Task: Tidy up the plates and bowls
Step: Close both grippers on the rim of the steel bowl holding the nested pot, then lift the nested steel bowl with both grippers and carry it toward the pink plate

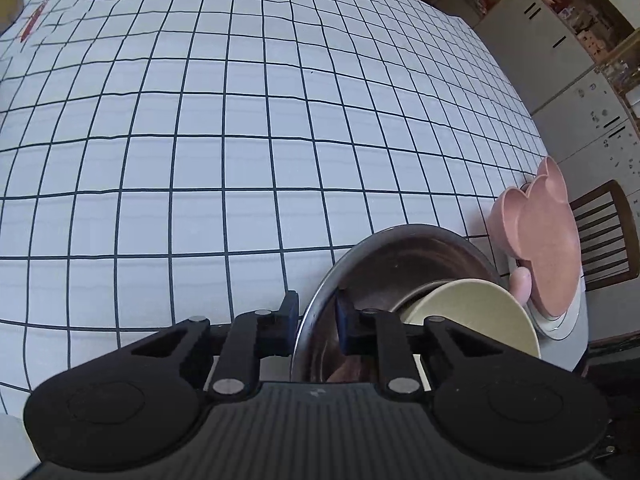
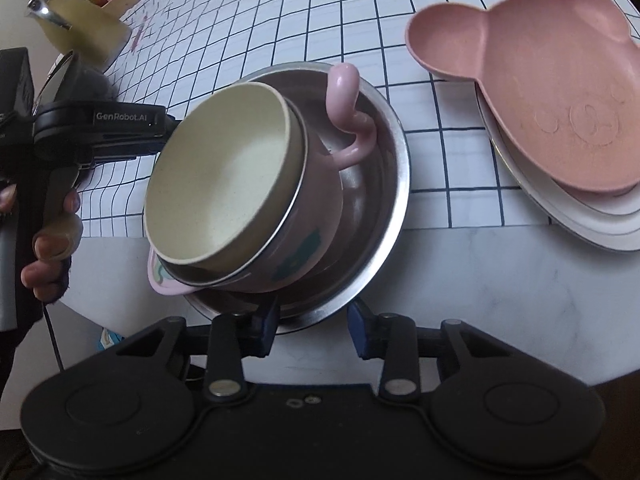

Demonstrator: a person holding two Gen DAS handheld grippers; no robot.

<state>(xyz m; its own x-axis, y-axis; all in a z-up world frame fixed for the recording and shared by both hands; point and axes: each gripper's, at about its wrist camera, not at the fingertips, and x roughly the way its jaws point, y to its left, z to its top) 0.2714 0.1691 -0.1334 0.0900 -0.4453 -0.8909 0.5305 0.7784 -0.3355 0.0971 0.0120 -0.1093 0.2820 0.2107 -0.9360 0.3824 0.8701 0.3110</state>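
Observation:
A steel bowl (image 1: 400,264) (image 2: 384,184) rests at the near edge of the checked cloth. A pink handled bowl (image 2: 316,216) sits tilted in it, with a cream bowl (image 1: 472,312) (image 2: 216,176) nested inside. My left gripper (image 1: 316,318) is shut on the steel bowl's rim, one pad outside and one inside. In the right wrist view its black body (image 2: 96,132) shows at the left, with its fingertips hidden behind the cream bowl. My right gripper (image 2: 312,326) straddles the steel bowl's near rim, with a gap still showing between the pads. A pink bear-shaped plate (image 2: 552,112) (image 1: 552,236) lies on white plates (image 2: 600,228).
The checked tablecloth (image 1: 240,140) stretches far beyond the bowls. Bare marble tabletop (image 2: 480,280) shows in front of the plates. A wooden chair (image 1: 600,232) and cabinets stand past the table's right edge. A yellowish container (image 2: 80,28) sits at the far left. A person's hand (image 2: 52,240) holds the left gripper.

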